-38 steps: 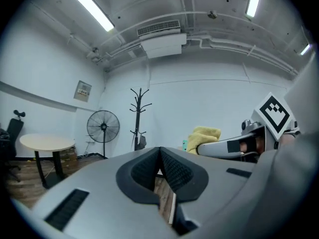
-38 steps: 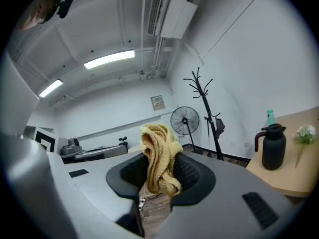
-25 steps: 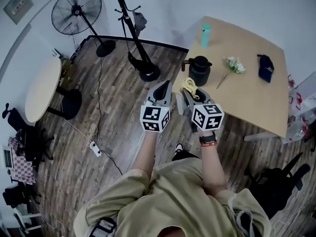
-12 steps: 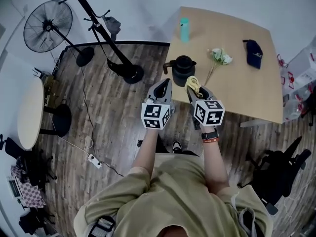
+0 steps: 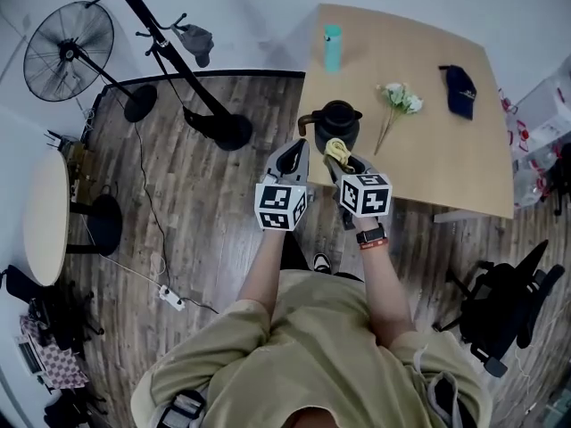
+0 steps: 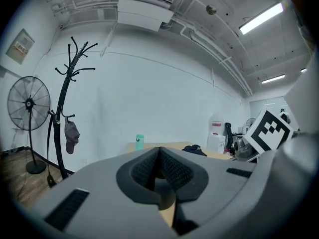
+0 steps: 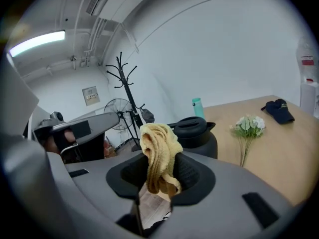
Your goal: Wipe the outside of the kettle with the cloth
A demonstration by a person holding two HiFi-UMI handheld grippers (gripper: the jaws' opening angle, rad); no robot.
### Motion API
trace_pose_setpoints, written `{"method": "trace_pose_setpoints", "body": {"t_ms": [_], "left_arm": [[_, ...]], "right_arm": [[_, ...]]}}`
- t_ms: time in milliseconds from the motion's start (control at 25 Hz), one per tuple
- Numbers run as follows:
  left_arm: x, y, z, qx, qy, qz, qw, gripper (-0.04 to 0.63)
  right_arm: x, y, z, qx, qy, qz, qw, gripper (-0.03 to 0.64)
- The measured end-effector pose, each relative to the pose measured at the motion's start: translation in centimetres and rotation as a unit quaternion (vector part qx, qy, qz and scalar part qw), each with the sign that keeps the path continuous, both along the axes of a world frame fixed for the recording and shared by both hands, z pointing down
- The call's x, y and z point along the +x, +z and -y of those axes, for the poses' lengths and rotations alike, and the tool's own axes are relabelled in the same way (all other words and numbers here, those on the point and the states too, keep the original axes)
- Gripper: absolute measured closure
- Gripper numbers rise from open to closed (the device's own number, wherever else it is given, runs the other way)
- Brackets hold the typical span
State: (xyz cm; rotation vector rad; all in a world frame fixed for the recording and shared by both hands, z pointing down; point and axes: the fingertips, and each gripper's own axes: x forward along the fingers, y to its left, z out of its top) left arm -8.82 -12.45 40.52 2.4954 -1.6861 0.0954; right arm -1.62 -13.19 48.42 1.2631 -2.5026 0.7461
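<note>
Right gripper has its jaws pinching the yellow cloth, right by the black kettle. Left gripper jaws are pressed together, holding nothing.

Kettle on table, left of flowers

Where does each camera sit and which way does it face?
Head view: on the head, facing down at the table; arms, left gripper, right gripper show.
Left gripper view: on that gripper, along its shut jaws towards the coat rack.
Right gripper view: on that gripper, facing the kettle past the clamped cloth.
Head and right gripper views share kettle and cloth.
</note>
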Motion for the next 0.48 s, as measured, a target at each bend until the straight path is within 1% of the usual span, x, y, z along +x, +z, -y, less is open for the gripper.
{"method": "trace_pose_setpoints", "body": {"t_ms": [160, 480], "left_arm": [[-1.6, 0.9, 1.3, -0.005, 0.005, -0.001, 1.0, 0.574], [-3.6, 1.1, 2.7, -0.009, 0.006, -0.001, 0.9999, 0.574]], "right_arm": [[-2.1, 1.1, 2.0, -0.012, 0.003, 0.0, 1.0, 0.479], [-5.2, 3.9, 4.7, -0.055, 0.01, -0.023, 0.998, 0.479]]}}
